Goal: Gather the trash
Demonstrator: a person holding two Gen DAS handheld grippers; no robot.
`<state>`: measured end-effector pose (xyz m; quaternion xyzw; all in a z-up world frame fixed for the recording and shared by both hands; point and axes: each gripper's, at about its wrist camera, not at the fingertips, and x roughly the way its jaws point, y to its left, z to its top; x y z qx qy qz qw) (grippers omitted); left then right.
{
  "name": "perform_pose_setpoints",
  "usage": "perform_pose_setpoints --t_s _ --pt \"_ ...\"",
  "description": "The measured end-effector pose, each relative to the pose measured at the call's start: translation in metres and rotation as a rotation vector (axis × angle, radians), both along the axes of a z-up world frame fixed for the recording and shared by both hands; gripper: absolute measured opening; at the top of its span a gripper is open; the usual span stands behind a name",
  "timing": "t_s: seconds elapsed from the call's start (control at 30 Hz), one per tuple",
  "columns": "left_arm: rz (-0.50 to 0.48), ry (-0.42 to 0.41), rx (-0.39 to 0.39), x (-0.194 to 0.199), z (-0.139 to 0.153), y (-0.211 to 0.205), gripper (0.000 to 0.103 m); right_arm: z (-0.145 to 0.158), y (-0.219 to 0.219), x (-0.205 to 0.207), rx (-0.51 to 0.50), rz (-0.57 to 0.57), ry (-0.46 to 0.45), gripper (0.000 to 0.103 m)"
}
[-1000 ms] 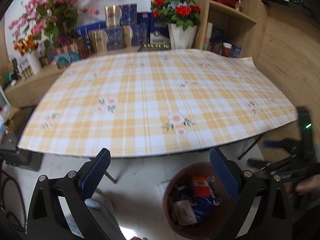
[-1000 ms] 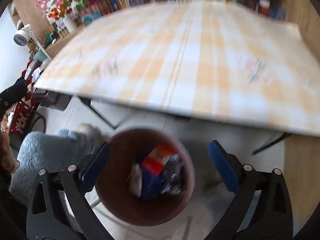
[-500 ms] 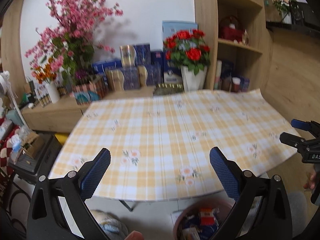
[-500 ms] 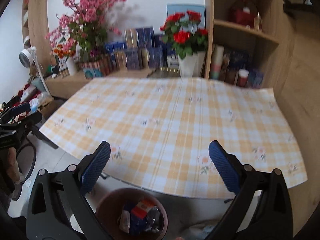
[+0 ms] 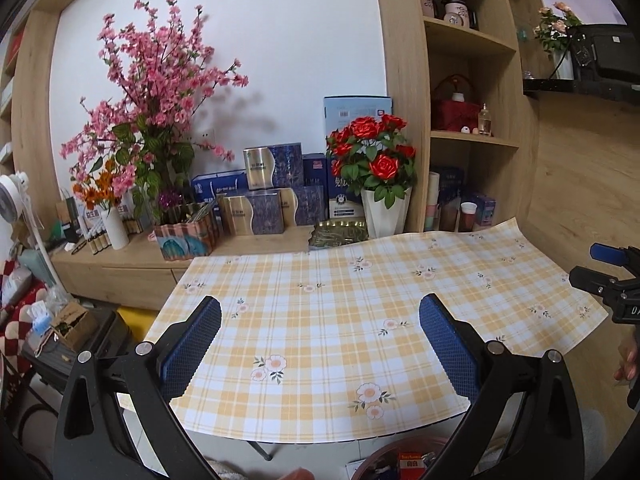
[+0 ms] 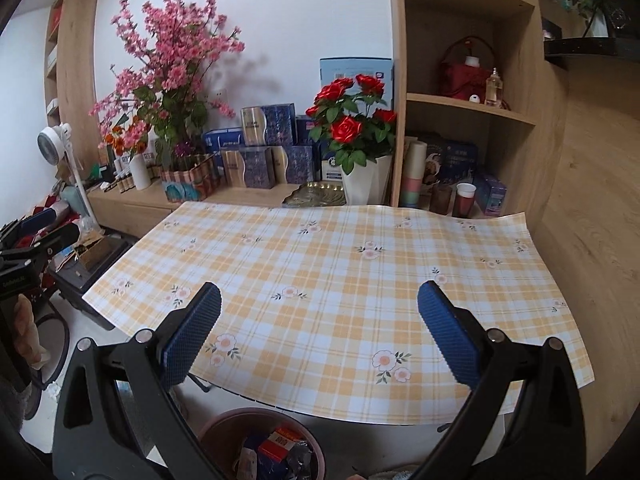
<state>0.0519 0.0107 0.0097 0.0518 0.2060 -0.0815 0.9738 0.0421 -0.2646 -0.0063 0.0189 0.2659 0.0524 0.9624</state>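
Lettering on the red packet in the brown bin is too small for us to read, and the blue boxes far beyond our jaws are showing only blurred print. We are holding the left gripper and right gripper released and empty over the checked tablecloth. The bin, holding the collected trash, is sitting below and behind the right jaws, half cut off, its other wrappers hard to make out.

Yellow-white plaid tablecloth w/ floral print, brown bin, blue-padded black tongs, red roses
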Motion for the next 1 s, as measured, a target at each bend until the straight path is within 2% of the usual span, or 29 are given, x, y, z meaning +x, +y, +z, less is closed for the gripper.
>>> perform_pose_setpoints --t_s 1.0 --pt "-0.043 0.008 0.011 -0.006 0.001 -0.014 0.097 0.004 -0.009 -0.010 0.004 -0.025 -0.009 0.097"
